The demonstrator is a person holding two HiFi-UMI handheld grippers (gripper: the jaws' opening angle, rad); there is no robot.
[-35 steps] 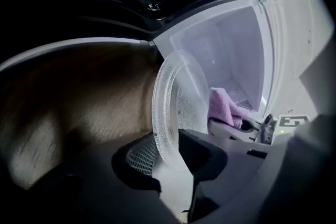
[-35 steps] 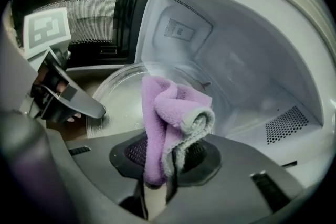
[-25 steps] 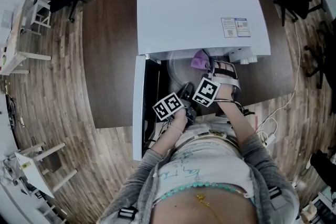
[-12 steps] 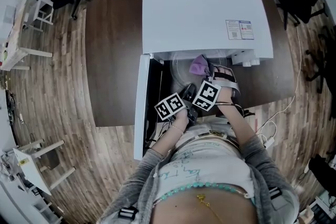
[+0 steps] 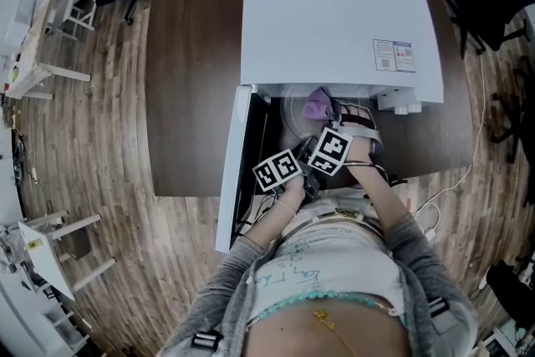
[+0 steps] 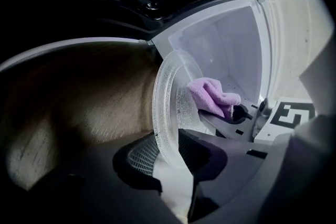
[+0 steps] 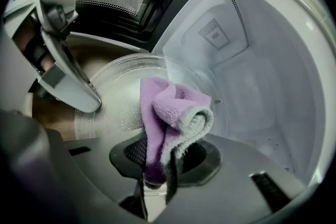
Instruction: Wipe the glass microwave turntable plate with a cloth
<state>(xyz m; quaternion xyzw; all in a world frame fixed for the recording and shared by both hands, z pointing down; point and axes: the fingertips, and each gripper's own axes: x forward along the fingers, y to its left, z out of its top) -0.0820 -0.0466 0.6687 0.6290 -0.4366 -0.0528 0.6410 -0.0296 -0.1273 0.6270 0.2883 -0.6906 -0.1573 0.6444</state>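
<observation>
Sliding cloth (image 7: 167,113) further across plate (image 6: 167,113)

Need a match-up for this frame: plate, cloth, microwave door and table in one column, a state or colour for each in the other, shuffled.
Things
1. plate
2. cloth
3. microwave door
4. table

States
A. swung open
B. purple, pinched in the right gripper
C. dark brown, under the microwave
D. clear glass, gripped by its rim in the left gripper

Pairs: 1-D, 2-B, 3-A, 4-C
</observation>
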